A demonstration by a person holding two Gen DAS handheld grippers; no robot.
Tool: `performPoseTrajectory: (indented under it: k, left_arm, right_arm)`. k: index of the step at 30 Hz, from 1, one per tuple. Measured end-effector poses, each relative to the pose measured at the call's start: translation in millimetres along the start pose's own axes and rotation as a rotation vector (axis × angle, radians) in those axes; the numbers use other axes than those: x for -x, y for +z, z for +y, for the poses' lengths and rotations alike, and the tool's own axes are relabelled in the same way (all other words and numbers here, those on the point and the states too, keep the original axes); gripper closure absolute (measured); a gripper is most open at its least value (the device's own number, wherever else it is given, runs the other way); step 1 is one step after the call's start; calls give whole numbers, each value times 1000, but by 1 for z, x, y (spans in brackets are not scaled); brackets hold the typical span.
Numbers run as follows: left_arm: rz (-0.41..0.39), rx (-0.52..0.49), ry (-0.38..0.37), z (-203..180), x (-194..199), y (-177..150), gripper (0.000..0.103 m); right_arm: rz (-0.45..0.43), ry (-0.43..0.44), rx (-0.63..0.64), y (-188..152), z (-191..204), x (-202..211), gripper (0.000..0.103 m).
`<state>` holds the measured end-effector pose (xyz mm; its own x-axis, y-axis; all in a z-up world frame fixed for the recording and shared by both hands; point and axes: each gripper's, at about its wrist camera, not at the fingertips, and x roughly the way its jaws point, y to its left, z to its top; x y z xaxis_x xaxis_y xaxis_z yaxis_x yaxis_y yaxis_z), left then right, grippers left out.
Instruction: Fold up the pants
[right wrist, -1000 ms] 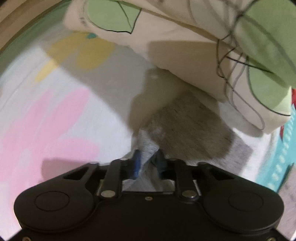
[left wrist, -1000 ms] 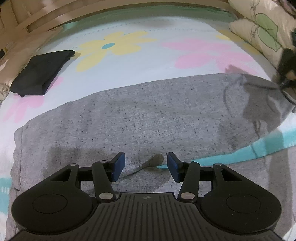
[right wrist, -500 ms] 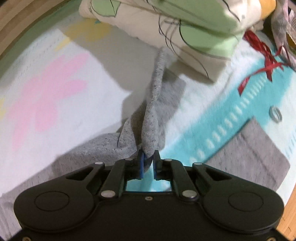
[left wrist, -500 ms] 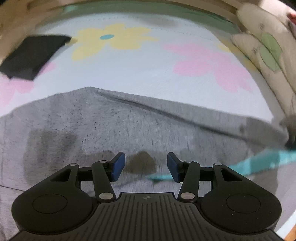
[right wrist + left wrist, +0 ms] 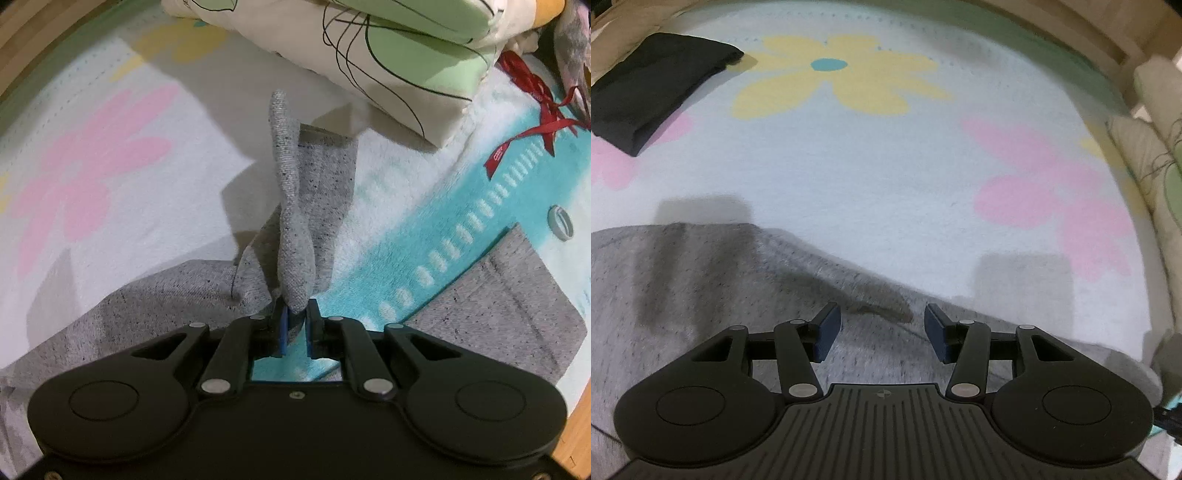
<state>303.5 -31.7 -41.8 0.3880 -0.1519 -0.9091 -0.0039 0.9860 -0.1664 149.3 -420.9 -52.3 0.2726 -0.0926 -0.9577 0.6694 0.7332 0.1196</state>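
My right gripper (image 5: 295, 325) is clamped on a pinch of the grey sweatpants (image 5: 295, 236); the blue pads are nearly together with a lifted ridge of cloth rising out from between them, hem end standing up toward the folded quilt (image 5: 388, 48). My left gripper (image 5: 882, 332) hangs spread wide over the same grey sweatpants (image 5: 701, 288), its pads apart with nothing between them and a dark crease of fabric lying just ahead.

The pants lie on the flower-print blanket (image 5: 886, 166), most of the cloth flat, one leg end raised off it in my right grip. In the right wrist view a second flat grey panel (image 5: 517, 295) lies across the teal stripe to the right; I take it for the other leg, though I cannot see where it joins.

As I judge it, the fold is only starting: one end is picked up, nothing is laid over yet, and the garment shows no finished crease. Left to do: carry this end across, set it down on the rest, smooth it, then fold again. A black folded garment (image 5: 653, 88) sits far off to the left, well apart from my work.
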Motion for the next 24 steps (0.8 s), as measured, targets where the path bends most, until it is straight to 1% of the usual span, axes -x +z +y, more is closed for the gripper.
performPoseTrajectory:
  k: [4,6,9,14,15,16,17,19,21,24]
  left_arm:
    - [23,24,19,-1,-13,0,55]
    - [37,65,1,3,-17,-2,55]
    - [37,118,-50,7,-21,-4,55]
    - [35,162,-92,10,-25,8,55]
    - [30,169,-104,10,-26,8,62]
    - [17,172,-115,9,-25,9,76]
    - [4,160,-114,8,-23,12,98]
    - [-15,120,-85,2,-15,11,98]
    - [-55,82,-64,-2,2,5,100]
    - [-108,35,-49,-11,39,-9,100]
  right_arm:
    - [10,15,-8,1,-4,-2,89]
    - [14,20,-10,2,-5,-3,89]
    - [14,21,-5,2,-5,-5,89]
    - [16,23,-8,3,-5,-5,89]
    - [15,27,-13,3,-6,-4,89]
    - [13,30,-16,3,-6,-4,89]
    - [11,33,-18,3,-7,-3,89]
    - [7,39,-17,4,-7,-2,89]
    - [6,44,-11,4,-6,-1,89]
    - [-9,42,3,5,-5,6,89]
